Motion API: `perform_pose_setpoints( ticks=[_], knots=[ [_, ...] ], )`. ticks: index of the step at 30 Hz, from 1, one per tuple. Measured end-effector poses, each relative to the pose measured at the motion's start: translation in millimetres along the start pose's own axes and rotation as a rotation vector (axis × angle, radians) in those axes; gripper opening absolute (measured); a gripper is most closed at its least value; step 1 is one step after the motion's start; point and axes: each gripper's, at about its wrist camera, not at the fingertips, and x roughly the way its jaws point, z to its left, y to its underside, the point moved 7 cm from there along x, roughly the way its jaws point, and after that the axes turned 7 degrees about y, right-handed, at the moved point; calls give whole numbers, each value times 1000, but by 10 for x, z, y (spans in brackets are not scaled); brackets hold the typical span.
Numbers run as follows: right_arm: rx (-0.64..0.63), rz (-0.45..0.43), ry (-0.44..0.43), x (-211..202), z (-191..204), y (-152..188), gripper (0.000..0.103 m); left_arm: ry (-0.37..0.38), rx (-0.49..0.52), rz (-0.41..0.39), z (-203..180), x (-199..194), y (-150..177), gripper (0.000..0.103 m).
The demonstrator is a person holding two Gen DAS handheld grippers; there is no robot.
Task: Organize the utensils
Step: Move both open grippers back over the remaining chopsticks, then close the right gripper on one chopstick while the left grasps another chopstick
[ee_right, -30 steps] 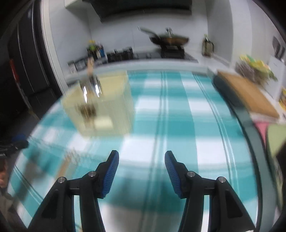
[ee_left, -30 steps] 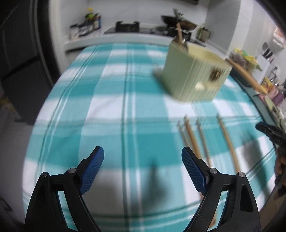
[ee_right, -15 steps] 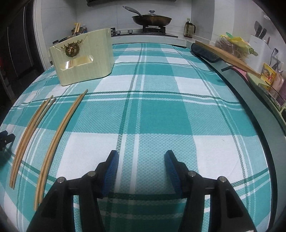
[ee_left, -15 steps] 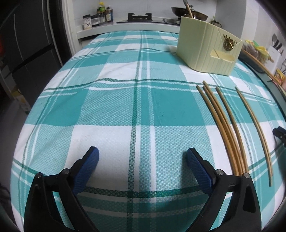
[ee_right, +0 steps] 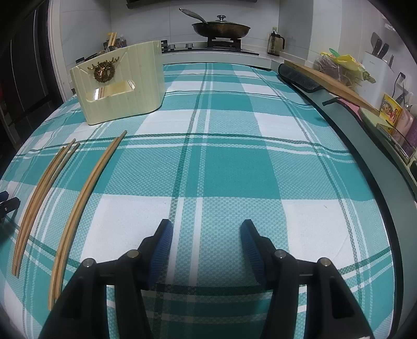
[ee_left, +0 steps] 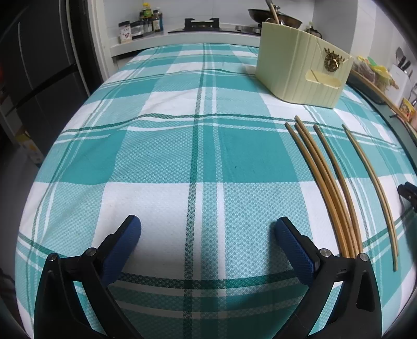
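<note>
Teal-and-white checked tablecloth (ee_left: 166, 161) is covering the table. You are holding your left gripper (ee_left: 207, 229) wide apart and your right gripper (ee_right: 206, 232) narrower, both empty. Wooden chopsticks (ee_left: 325, 182) are lying between them, near the cream utensil holder (ee_right: 122, 83).

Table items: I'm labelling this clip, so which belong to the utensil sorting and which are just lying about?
Job:
- chopsticks
- cream utensil holder
- left gripper, open
- right gripper, open

Lying about:
- lidded pan
- spice jars
- wooden board
- knife block
</note>
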Motion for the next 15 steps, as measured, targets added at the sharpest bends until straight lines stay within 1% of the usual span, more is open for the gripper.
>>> perform_pose_setpoints(
  ticks=[3, 5, 6, 7, 8, 10, 11, 15],
  knots=[
    [0, 0, 0, 0, 1, 2, 56, 7, -26, -14, -4, -41, -16, 102],
    [0, 0, 0, 3, 0, -1, 56, 91, -66, -34, -113, -121, -31, 102],
    [0, 0, 0, 0, 1, 2, 56, 124, -72, -41, -194, -151, -42, 102],
    [0, 0, 0, 3, 2, -1, 56, 140, -60, -46, -303, -169, -56, 102],
    [0, 0, 0, 4, 3, -2, 56, 136, -38, -47, -390, -168, -67, 102],
    [1, -2, -1, 2, 0, 1, 56, 105, 15, -43, -548, -121, -87, 102],
    [1, -2, -1, 5, 0, -2, 56, 96, 26, -35, -592, -85, -88, 102],
    [1, -2, -1, 2, 2, 1, 56, 82, 25, -2, -674, 49, -53, 102]
  ],
)
